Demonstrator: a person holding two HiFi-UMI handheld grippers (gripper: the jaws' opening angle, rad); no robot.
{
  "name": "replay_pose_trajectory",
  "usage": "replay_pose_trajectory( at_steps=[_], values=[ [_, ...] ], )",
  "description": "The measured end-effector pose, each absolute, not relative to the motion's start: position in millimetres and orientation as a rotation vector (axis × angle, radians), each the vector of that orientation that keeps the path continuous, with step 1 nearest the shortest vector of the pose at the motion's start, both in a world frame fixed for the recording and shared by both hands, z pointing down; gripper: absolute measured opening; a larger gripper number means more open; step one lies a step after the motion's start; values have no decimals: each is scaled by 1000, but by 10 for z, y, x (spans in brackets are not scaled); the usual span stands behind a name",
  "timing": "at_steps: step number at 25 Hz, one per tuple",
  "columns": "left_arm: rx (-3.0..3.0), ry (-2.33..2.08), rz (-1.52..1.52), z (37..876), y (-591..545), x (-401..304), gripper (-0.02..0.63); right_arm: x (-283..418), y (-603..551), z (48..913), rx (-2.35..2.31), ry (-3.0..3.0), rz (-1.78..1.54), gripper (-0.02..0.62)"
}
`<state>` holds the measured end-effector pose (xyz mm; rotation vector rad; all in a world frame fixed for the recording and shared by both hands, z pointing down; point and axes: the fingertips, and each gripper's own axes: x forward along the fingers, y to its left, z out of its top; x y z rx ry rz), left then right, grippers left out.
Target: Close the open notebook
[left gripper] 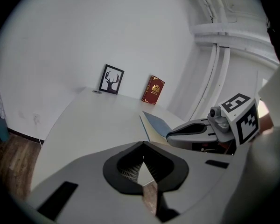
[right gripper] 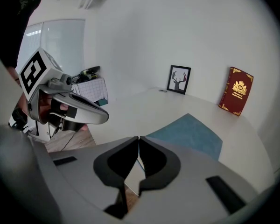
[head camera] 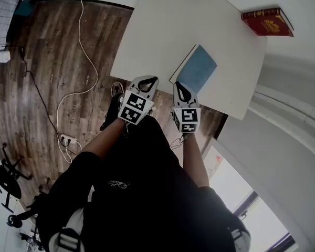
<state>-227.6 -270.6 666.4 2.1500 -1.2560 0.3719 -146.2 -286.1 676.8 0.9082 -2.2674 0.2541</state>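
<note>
A notebook with a blue cover point(head camera: 197, 69) lies flat and closed near the front edge of the white table point(head camera: 163, 30); it also shows in the left gripper view point(left gripper: 157, 123) and the right gripper view point(right gripper: 192, 133). My right gripper point(head camera: 179, 86) point(right gripper: 138, 140) is shut and empty, its tips at the notebook's near corner; whether it touches I cannot tell. My left gripper point(head camera: 147, 81) point(left gripper: 143, 144) hovers just left of it at the table's front edge, its tips together with nothing between them.
A red book point(head camera: 268, 21) stands at the table's far right corner beside a framed deer picture point(left gripper: 111, 79). Below the table edge is wooden floor with a white cable point(head camera: 86, 62) and a power strip point(head camera: 67, 139). A white wall and window sill point(head camera: 289, 114) run along the right.
</note>
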Motion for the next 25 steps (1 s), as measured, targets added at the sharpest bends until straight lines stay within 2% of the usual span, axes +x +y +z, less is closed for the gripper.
replay_pose_trajectory(
  at_steps=[16,22,25],
  values=[
    [2191,-1181,378,6675,-2776,-2568,3,-1647,-2860,7055,971,-2150,445,31],
    [2271,-1129,441,6596,-2884,-2354,3,-1650,-2820,7159,881,-2143,482,32],
    [2310,-1168,412,6429,-2903,-2382,3,-1807,-2647,7105,796,-2187,467,151]
  ],
)
